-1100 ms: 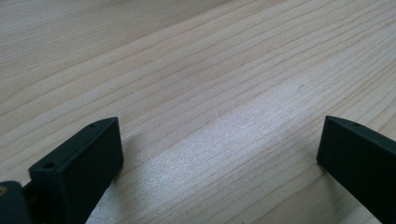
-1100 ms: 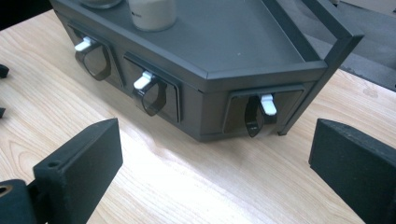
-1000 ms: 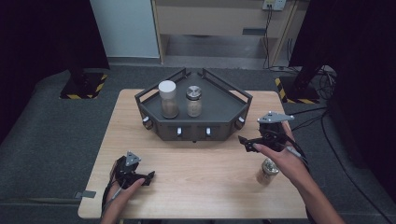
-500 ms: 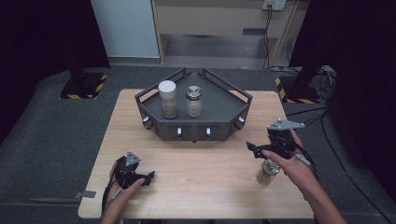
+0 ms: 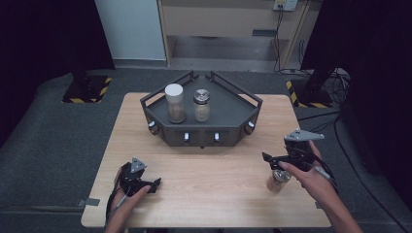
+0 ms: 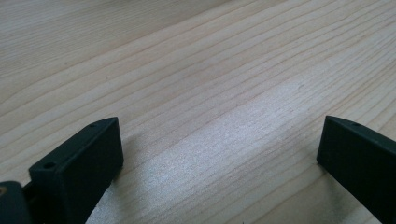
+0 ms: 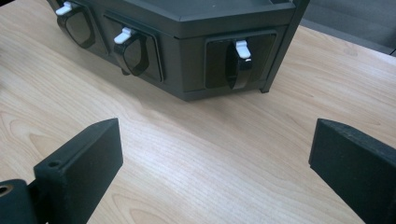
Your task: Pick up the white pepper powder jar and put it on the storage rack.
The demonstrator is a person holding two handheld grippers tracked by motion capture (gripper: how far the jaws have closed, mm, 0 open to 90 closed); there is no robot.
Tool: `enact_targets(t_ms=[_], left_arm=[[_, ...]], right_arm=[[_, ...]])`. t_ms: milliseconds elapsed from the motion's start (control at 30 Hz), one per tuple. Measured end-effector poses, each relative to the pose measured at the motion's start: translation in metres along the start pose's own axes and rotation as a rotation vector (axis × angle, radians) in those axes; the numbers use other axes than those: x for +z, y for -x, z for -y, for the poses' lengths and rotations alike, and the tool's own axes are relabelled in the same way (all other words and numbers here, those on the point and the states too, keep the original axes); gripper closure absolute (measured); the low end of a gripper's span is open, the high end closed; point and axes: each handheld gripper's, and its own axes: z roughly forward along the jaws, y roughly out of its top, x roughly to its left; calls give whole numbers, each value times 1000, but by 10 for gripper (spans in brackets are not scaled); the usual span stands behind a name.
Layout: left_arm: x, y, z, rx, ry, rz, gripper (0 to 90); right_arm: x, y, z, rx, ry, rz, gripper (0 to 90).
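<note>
— Wooden table (image 5: 204,194) first, since it carries everything we have: the dark angular rack (image 5: 201,121) sits at the middle of the far edge, with a white-capped jar (image 5: 175,103) and a metal-capped jar (image 5: 201,105) standing side by side on its tray.

— And our own piece of work?

— The small jar (image 5: 279,179) near the right edge, toward the near corner. It stands upright, so its long axis runs straight up from the wood, well apart from the rack.

— Which of our hands is closer?

— Our right gripper (image 5: 284,159) by a wide margin. It hangs just above the small jar, a little to the far side of it, so the jar lies below and slightly back toward us. In the right gripper view the jaws are spread wide with nothing between them, pointing over bare wood at the rack's front panel and its white-tipped latches (image 7: 241,48).

— And our left gripper (image 5: 144,183)?

— Near the near-left corner, low on the table, far across from the jar. Its jaws also stand apart in the left gripper view, holding nothing, with plain wood grain beneath.

— So what does the coming move turn on?

— We judge that the right gripper must tip down and draw back before its jaws can straddle the upright jar from the side.
</note>
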Motion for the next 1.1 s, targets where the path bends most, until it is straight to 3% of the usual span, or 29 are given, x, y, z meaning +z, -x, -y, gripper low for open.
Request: enact_targets(t_ms=[1100], left_arm=[[0,0,0,0,0,0,0]], right_arm=[[-11,3,32,15,-6,17,26]])
